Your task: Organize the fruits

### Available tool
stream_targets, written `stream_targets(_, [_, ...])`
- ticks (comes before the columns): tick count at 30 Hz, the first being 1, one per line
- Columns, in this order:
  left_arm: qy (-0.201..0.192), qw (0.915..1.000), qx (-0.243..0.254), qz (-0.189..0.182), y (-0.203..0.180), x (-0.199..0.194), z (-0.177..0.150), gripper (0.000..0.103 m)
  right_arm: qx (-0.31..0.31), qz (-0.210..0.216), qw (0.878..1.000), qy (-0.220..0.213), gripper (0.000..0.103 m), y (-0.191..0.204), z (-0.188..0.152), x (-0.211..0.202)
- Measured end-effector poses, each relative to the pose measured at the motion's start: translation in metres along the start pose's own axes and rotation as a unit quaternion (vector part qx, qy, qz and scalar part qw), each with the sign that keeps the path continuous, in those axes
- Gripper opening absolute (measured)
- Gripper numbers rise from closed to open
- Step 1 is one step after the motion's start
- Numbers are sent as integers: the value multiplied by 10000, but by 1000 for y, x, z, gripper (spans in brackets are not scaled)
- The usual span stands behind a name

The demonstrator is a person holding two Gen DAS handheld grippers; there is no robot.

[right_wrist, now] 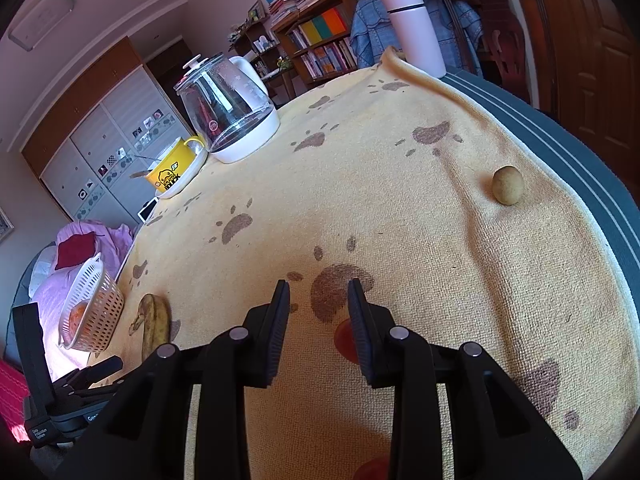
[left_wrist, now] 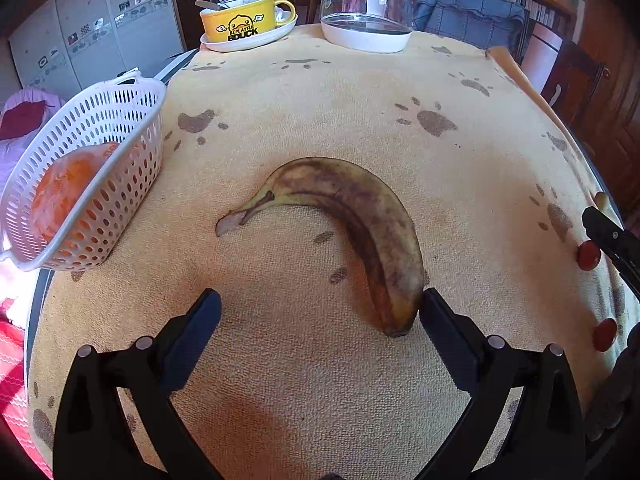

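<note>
Listed: table (right_wrist: 400,208) under yellow paw-print towel; banana (left_wrist: 360,220) mid-cloth, tip against left gripper (left_wrist: 320,312), jaws spread; white basket (left_wrist: 120,120) at edge; right gripper (right_wrist: 318,292) jaws apart, empty; bookshelves (right_wrist: 320,40) behind.

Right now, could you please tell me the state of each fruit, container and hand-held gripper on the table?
Banana: lying flat on the towel, outside the basket, heavily browned.
White basket: tilted, holding an orange fruit.
Small red fruits: loose on the towel.
Round brownish fruit: alone near the towel's edge.
Glass kettle: upright, lid on.
Yellow mug: upright on a plate.
Left hand-held gripper: open, one finger beside the banana's tip.
Right hand-held gripper: open, holding nothing.
</note>
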State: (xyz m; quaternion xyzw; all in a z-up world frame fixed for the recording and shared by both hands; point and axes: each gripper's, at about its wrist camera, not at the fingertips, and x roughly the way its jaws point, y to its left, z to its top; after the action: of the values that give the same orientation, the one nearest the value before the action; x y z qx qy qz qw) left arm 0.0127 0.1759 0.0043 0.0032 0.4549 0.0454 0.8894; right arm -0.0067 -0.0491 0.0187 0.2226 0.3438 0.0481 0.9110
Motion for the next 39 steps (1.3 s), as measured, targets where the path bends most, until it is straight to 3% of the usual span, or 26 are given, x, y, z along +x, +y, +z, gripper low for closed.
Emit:
stream_targets(5, [-174, 9996, 105, -171, -18, 0, 11, 95, -5, -10, 10000, -4, 31, 0, 0, 0])
stream_targets(9, [-83, 9997, 88, -192, -27, 17, 22, 75, -13, -13, 10000, -5, 31, 1, -1, 0])
stream_targets(11, [-167, 9998, 69, -97, -28, 21, 25, 72, -16, -19, 10000, -6, 31, 0, 0, 0])
stream_targets(13, [-231, 9997, 60, -81, -29, 21, 28, 55, -17, -22, 10000, -6, 31, 0, -1, 0])
stream_targets(16, [-255, 9995, -54, -158, -24, 18, 30, 38, -26, -50, 10000, -14, 31, 0, -1, 0])
stream_targets(30, [-867, 9950, 26, -487, -14, -28, 24, 32, -178, -314, 9993, 61, 31, -4, -2, -14])
stream_targets(36, [-1122, 9913, 58, -692, -10, -47, 26, 31, -647, -468, 9962, 349, 32, -7, -11, -24])
stream_targets(39, [-1233, 9895, 51, -753, -7, -53, 28, 29, -810, -574, 9944, 355, 55, -5, -14, -29])
